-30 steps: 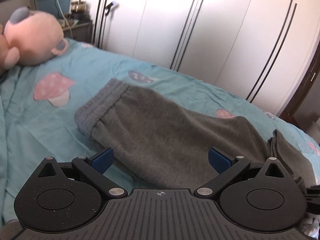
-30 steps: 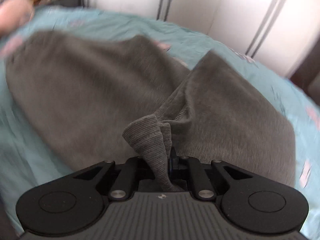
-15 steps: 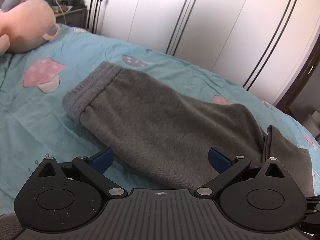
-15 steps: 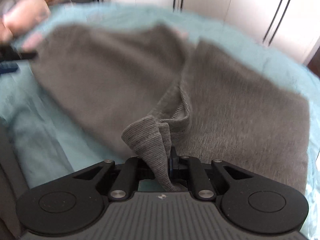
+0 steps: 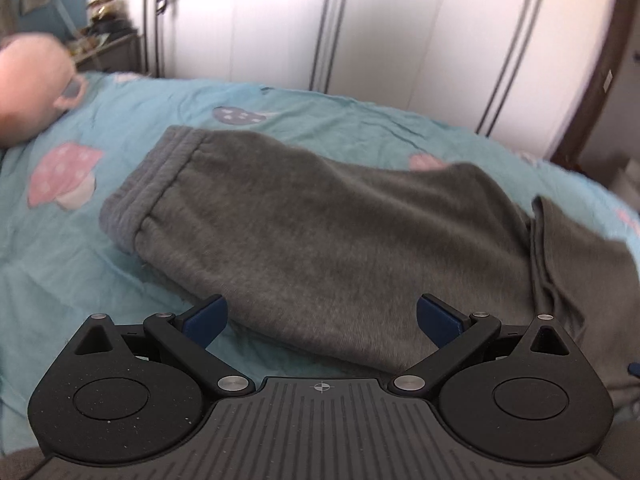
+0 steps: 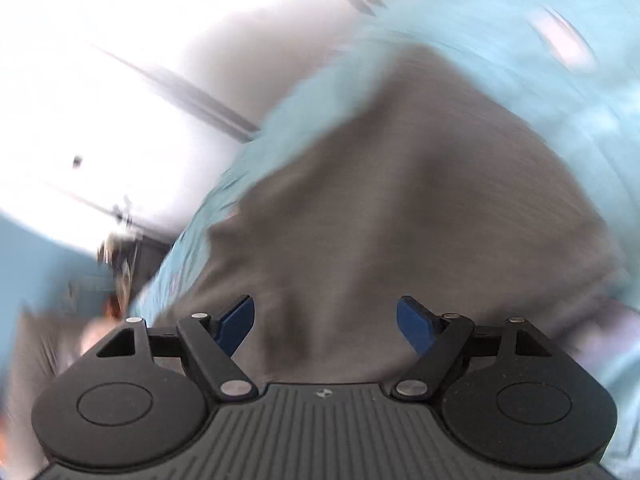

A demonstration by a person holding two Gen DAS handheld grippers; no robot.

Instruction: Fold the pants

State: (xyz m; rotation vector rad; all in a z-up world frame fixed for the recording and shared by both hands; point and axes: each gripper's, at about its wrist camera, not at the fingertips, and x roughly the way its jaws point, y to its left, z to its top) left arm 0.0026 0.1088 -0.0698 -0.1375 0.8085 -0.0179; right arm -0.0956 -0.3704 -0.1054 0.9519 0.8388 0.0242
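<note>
Grey sweatpants lie folded lengthwise on the teal bedsheet, waistband at the left, a folded-over leg part at the right. My left gripper is open and empty, its blue fingertips just above the near edge of the pants. My right gripper is open and empty over the pants; that view is tilted and heavily blurred.
A pink plush toy sits at the bed's far left. White wardrobe doors stand behind the bed. A nightstand with clutter is in the far left corner. A brown door frame is at right.
My right gripper has opened and let go of the pants' cuff, then swung and rolled sharply. My left gripper has shifted slightly, staying open.
</note>
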